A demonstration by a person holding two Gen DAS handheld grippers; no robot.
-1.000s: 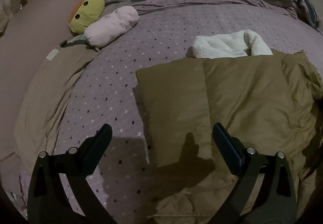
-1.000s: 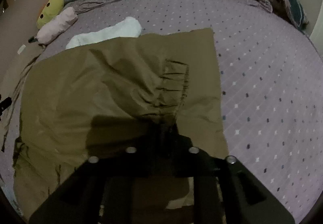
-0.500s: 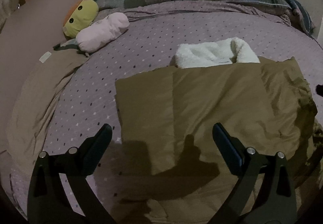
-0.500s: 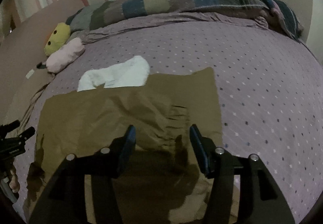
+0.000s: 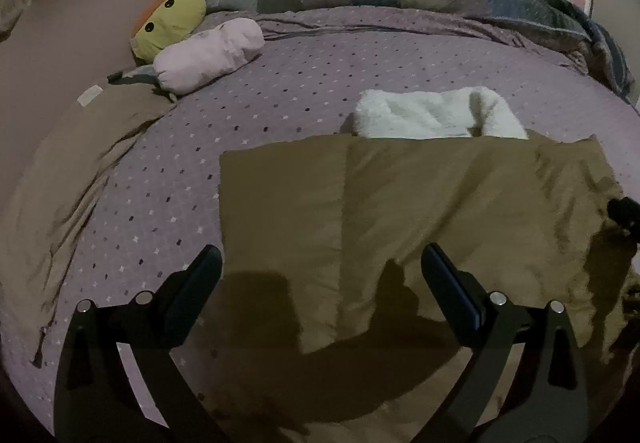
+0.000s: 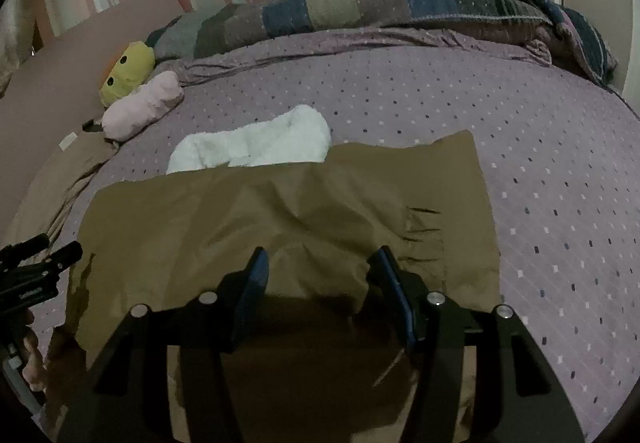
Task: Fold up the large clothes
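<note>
The brown garment lies spread on the bed, its far edge touching the white towel. The right gripper has just been opening, jaws apart over the cloth with nothing pinched, apparently having let go. The left gripper hangs spread wide over the garment's near edge, likely lining up a corner.
</note>
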